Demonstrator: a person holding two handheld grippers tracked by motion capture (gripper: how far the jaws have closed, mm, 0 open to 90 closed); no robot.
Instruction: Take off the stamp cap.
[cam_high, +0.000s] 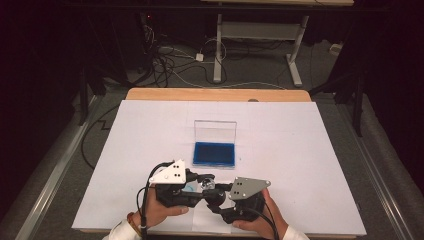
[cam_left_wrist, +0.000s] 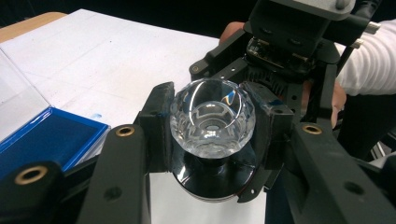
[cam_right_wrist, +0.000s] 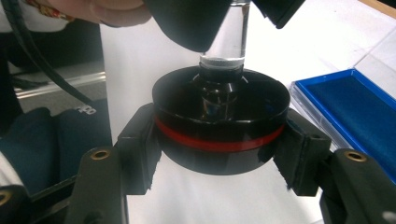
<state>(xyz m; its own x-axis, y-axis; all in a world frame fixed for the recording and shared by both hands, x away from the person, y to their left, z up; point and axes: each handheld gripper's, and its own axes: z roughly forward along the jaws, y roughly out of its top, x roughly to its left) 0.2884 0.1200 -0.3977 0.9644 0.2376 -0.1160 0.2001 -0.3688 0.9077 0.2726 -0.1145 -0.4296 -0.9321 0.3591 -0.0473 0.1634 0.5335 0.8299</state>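
Observation:
A clear faceted crystal knob (cam_left_wrist: 212, 116) stands on a round black base with a red ring (cam_right_wrist: 219, 130). In the left gripper view my left gripper (cam_left_wrist: 212, 122) is shut on the crystal, one pad on each side. In the right gripper view my right gripper (cam_right_wrist: 219, 144) is shut on the black base, and a clear stem (cam_right_wrist: 225, 37) rises from it toward the left gripper's jaws. In the high view both grippers meet near the table's front edge, left gripper (cam_high: 199, 183) and right gripper (cam_high: 216, 194), with the piece held between them above the white sheet.
An open case with a blue lining (cam_high: 215, 153) and an upright clear lid (cam_high: 215, 131) sits at the middle of the white sheet (cam_high: 300, 150), just beyond the grippers. Floor cables (cam_high: 170, 65) and a desk frame (cam_high: 218, 50) lie past the table's far edge.

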